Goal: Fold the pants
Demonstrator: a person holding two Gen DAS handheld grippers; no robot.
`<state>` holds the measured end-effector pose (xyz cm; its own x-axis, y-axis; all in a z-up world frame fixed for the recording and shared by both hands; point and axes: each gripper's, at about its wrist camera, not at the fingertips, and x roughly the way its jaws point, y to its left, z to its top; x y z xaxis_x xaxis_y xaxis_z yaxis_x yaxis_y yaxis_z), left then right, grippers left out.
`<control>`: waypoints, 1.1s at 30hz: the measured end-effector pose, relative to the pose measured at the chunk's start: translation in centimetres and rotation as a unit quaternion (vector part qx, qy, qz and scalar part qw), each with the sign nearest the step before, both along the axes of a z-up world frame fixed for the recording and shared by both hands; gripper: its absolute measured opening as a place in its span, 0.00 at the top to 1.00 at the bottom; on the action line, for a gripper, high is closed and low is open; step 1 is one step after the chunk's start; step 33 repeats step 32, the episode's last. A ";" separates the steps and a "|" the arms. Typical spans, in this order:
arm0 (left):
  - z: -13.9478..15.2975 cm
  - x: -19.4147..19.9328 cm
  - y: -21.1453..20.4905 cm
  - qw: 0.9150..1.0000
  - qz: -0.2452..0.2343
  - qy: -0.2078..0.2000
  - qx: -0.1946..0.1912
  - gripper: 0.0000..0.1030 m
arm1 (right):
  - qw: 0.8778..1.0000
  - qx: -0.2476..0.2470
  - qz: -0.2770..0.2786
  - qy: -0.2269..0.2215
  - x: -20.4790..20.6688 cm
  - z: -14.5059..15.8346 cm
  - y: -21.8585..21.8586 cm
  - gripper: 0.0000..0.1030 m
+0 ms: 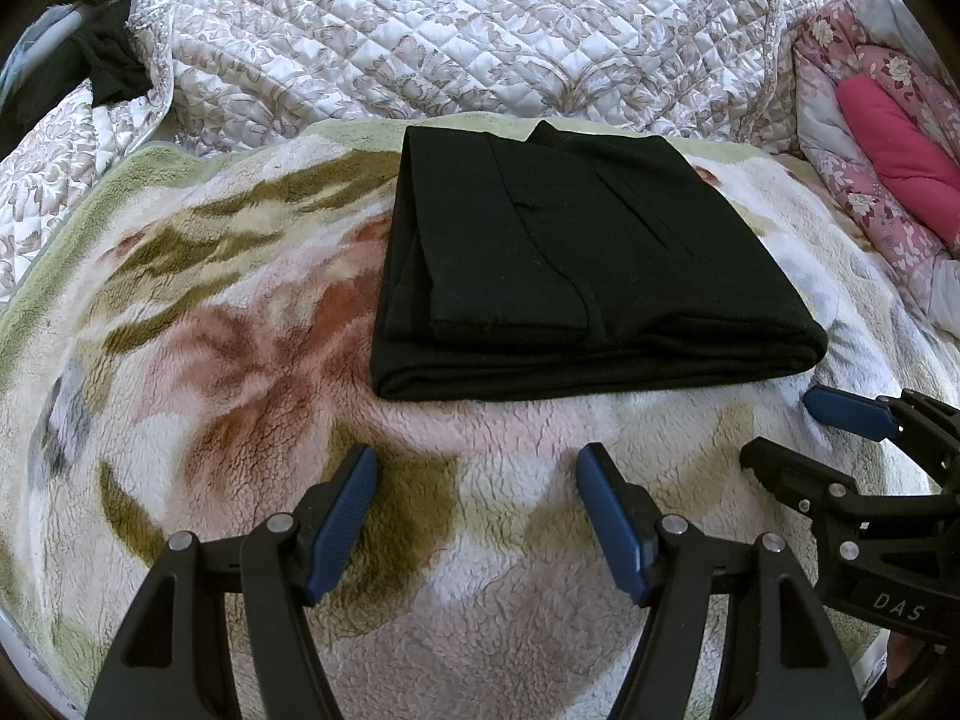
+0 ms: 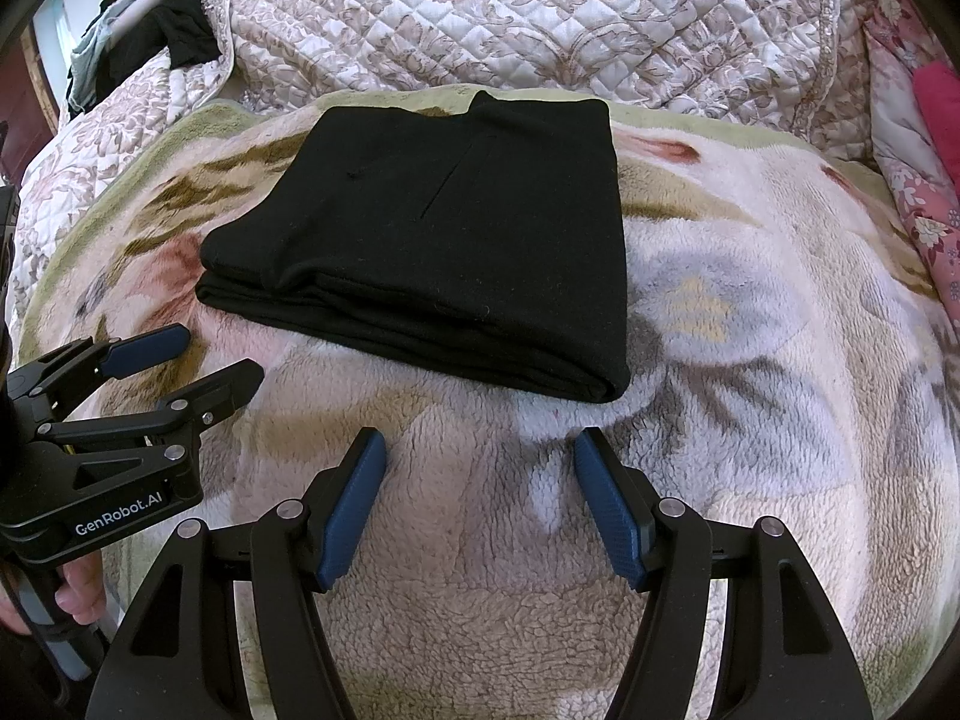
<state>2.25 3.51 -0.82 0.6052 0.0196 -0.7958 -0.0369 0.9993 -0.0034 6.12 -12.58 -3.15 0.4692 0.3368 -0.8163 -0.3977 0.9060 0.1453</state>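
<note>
One pair of black knit pants [image 1: 576, 258], folded into a thick rectangular stack, shows in the left wrist view, lying on a fluffy fleece blanket [image 1: 252, 372] printed with pink, olive and grey flowers, toward its far side. Two sets of tongs appear here. The left tongs [image 1: 477, 468] hover near the camera above the blanket, their blue-padded fingers [image 1: 354, 498] spread wide and holding nothing, just short of the near edge of the pants. The right tongs [image 1: 798, 432] enter from the right, also parted and empty, one blue pad close to the near right corner of the stack. Beyond the blanket a white quilted bedspread [image 1: 456, 30] with a beige leaf pattern covers the far part of the bed. One pink floral quilt [image 1: 864, 180] with a plain magenta lining is bunched at the right, and dark clothing [image 1: 102, 60] hangs at the far left.

From the right wrist view the same single stack of pants [image 2: 456, 228] lies far and slightly left on the fleece blanket [image 2: 750, 360], its folded layers facing the camera. The right tongs [image 2: 480, 456] sit wide open and empty just near of the stack. The left tongs [image 2: 204, 360] reach in from the left, parted, gripping nothing, tips close to the near left corner of the pants; a few fingers of the person's hand [image 2: 75, 594] wrap the handle below. The quilted bedspread [image 2: 540, 18] lies behind, dark clothing [image 2: 180, 24] at the far left, the pink quilt [image 2: 924, 192] at the right edge.
</note>
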 end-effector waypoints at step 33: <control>-0.1 -0.1 0.3 1.000 0.001 -0.001 0.000 0.30 | 1.000 0.000 0.000 -0.003 -0.1 0.0 0.2 0.36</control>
